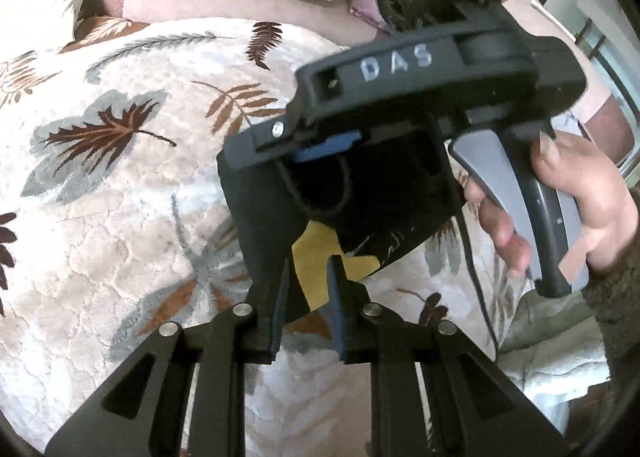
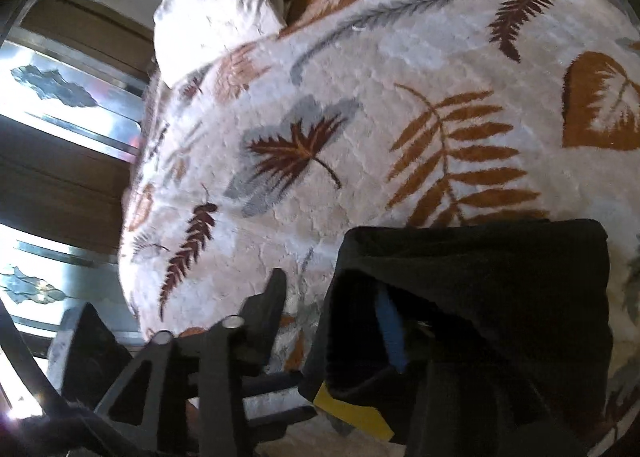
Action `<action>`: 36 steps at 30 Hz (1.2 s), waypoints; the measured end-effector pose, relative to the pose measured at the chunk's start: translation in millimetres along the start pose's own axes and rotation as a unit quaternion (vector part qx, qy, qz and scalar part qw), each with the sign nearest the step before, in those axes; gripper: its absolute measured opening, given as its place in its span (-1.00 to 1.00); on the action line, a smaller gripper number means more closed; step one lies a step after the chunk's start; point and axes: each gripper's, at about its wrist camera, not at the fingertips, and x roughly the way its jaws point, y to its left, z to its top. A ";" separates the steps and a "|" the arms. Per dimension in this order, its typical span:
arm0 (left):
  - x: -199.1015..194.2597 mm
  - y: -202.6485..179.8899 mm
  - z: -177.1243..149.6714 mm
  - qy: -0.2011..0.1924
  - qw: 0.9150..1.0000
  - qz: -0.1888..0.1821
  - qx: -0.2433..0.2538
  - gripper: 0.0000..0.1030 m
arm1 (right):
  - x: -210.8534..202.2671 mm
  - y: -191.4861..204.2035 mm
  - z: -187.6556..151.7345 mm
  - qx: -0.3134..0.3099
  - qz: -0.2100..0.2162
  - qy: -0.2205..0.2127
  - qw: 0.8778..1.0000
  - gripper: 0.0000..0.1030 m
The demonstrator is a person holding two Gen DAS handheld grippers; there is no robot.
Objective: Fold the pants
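Left wrist view looks down on a bed under a cream blanket point(image 1: 120, 217) printed with brown and grey leaves. The left gripper point(image 1: 308, 289) pinches an edge of the black pants point(image 1: 360, 193) between its blue pads, where a yellow tag point(image 1: 316, 257) shows. The right gripper point(image 1: 420, 69), held in a hand point(image 1: 560, 197), hangs over the same bundle. In the right wrist view, the right gripper's point(image 2: 332, 297) fingers stand spread, the folded pants point(image 2: 480, 277) draped over the blue-padded finger point(image 2: 390, 337); whether it still presses cloth is unclear.
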 end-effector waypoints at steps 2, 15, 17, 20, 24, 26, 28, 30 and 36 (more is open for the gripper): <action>-1.4 -3.9 0.1 -0.003 1.000 -0.009 0.003 -0.69 | -2.9 12.3 -0.7 -0.018 -0.037 0.016 0.999 0.09; -3.2 -30.4 -6.2 -0.020 0.999 -0.038 0.003 -0.69 | -73.8 31.5 -5.2 -0.024 -0.026 0.005 0.999 0.39; -6.1 -28.3 -9.8 -0.021 0.999 -0.034 -0.003 -0.69 | -61.1 29.4 1.3 -0.014 -0.004 0.006 1.000 0.41; -11.2 -15.4 -14.8 -0.020 0.999 -0.022 -0.021 -0.69 | -23.2 12.6 9.5 0.046 0.035 0.011 0.998 0.48; -16.4 0.7 -15.7 -0.022 0.999 -0.016 -0.036 -0.69 | 2.3 -0.8 -4.4 0.095 0.037 0.026 0.994 0.45; -15.2 5.5 -15.1 -0.023 0.998 -0.021 -0.045 -0.69 | -9.4 1.4 -14.2 0.094 0.035 0.022 0.995 0.45; -11.6 4.6 -14.1 -0.020 0.998 -0.027 -0.048 -0.69 | -23.2 0.8 -23.0 0.100 0.037 0.024 0.994 0.45; -9.6 -2.6 -13.9 -0.019 0.999 -0.025 -0.039 -0.69 | -37.9 1.2 -31.0 0.096 0.045 0.031 0.994 0.46; 1.6 -32.8 -5.7 -0.015 0.999 -0.025 -0.017 -0.69 | -99.1 4.9 -36.3 0.032 0.039 0.008 0.999 0.47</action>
